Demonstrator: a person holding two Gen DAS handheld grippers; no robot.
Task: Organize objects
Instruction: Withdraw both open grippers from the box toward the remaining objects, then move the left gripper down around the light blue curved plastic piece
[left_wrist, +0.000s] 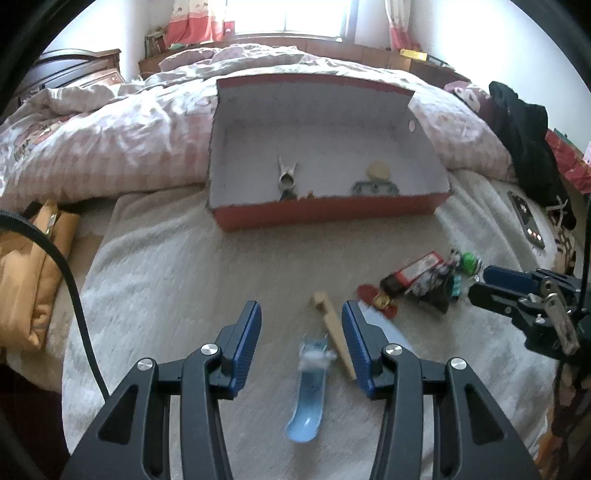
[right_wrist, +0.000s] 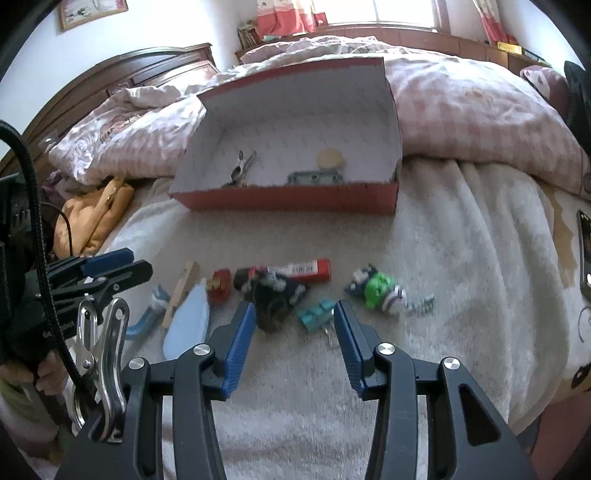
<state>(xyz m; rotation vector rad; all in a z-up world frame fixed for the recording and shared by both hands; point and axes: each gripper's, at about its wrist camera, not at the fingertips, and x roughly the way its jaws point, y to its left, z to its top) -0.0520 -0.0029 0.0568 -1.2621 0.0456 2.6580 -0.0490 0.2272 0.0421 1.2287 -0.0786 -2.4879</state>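
A red open box (left_wrist: 325, 216) (right_wrist: 288, 201) stands on the bed's white blanket and holds a metal clip (left_wrist: 285, 173), a round beige piece (left_wrist: 377, 170) and a grey item. My left gripper (left_wrist: 301, 314) is open, low over a light-blue shoehorn (left_wrist: 308, 391) and a beige wooden wedge (left_wrist: 332, 328). My right gripper (right_wrist: 294, 310) is open above a teal piece (right_wrist: 316, 314) and a dark furry object (right_wrist: 271, 299). A red tube (right_wrist: 295, 271), a red-gold item (right_wrist: 219, 286) and a green toy (right_wrist: 376, 288) lie nearby.
A pink quilt (left_wrist: 110, 133) is heaped behind the box. An orange bag (left_wrist: 33, 266) lies at the left edge. A phone (left_wrist: 526, 219) and black clothing (left_wrist: 524, 140) lie at the right. A metal clamp (right_wrist: 103, 354) hangs beside the right gripper.
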